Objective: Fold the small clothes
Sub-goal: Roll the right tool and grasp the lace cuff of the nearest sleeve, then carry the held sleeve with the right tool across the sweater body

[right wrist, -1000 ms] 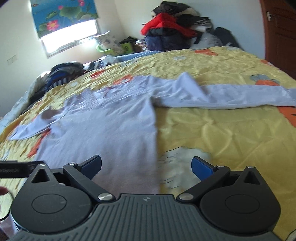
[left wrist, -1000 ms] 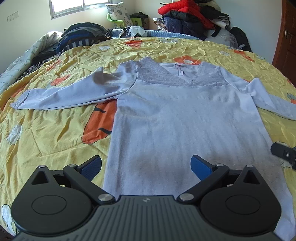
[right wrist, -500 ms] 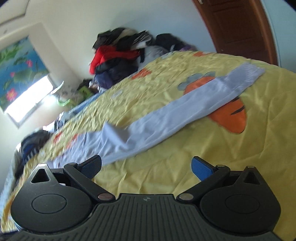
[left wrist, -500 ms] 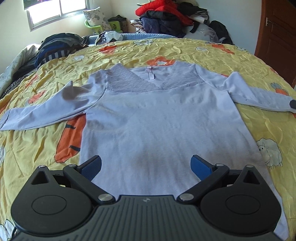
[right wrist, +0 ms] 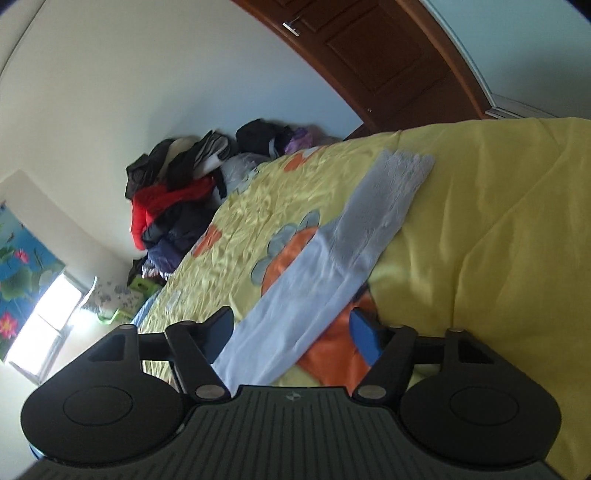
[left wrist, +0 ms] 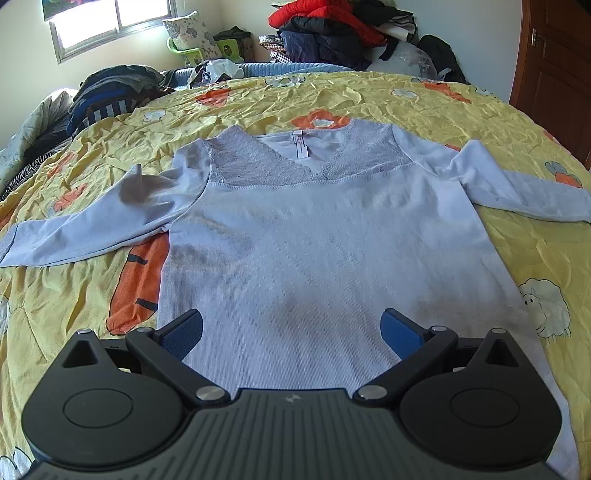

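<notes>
A pale lilac long-sleeved top [left wrist: 314, 236] with a lace V-neck lies flat and face up on the yellow bedspread [left wrist: 332, 99], both sleeves spread out. My left gripper [left wrist: 291, 328] is open and empty, above the top's lower hem. My right gripper [right wrist: 291, 328] is open and empty, tilted, hovering over the top's right sleeve [right wrist: 332, 254], whose lace cuff [right wrist: 402, 177] points toward the bed's edge. The sleeve runs between the open jaws; I cannot tell if they touch it.
A heap of red and dark coats [left wrist: 332, 29] sits at the bed's far end. Dark folded clothes [left wrist: 110, 92] pile at the far left. A brown door [left wrist: 554, 74] stands on the right. A window [left wrist: 107, 22] is at the back left.
My right gripper has swung right and rolled, from above the top's body to over the right sleeve near the cuff. My left gripper has shifted to centre on the hem. Both stay open.
</notes>
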`<state>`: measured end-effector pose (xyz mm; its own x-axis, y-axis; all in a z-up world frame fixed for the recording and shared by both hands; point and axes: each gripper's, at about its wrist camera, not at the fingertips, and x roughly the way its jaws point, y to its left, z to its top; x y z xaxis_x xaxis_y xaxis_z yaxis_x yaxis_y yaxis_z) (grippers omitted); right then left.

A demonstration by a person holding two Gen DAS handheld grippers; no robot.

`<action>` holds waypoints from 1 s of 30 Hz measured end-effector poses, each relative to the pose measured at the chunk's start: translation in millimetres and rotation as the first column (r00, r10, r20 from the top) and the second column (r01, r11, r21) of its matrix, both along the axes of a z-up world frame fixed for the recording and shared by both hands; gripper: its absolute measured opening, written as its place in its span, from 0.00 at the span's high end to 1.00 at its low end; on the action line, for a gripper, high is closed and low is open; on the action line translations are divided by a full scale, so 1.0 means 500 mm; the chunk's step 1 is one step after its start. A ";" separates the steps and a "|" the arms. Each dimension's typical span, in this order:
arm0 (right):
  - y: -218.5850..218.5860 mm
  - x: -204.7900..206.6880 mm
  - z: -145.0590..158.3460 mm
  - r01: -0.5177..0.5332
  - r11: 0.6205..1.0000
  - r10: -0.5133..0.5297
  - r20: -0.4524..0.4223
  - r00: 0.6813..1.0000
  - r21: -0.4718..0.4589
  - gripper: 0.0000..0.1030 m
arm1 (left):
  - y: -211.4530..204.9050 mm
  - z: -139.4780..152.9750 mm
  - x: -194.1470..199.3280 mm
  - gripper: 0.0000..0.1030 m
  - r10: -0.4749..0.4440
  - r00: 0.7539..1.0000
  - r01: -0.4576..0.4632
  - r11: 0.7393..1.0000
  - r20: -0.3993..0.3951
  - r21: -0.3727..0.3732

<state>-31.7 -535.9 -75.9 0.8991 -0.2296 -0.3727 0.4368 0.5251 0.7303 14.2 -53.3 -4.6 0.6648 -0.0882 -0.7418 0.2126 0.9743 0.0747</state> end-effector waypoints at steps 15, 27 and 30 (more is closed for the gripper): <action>-0.119 0.100 -0.062 0.089 0.988 -0.096 0.055 0.994 0.123 0.95 | 0.006 -0.004 0.016 0.00 0.004 1.000 -0.004 1.000 -0.012 0.014; -0.007 0.136 0.002 -0.052 0.998 0.047 0.130 0.990 0.033 0.91 | 0.050 -0.003 0.035 0.00 0.096 0.995 -0.097 0.995 0.027 0.037; 0.032 0.147 0.007 -0.120 0.992 0.113 0.142 0.983 0.047 0.91 | 0.053 -0.003 0.036 0.00 0.101 0.994 -0.102 0.994 0.031 0.032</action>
<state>41.7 -519.8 -72.4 0.9623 -0.1031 -0.2518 0.2677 0.5239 0.8086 32.3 -27.0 -6.1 0.6908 0.0054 -0.7231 0.1097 0.9876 0.1122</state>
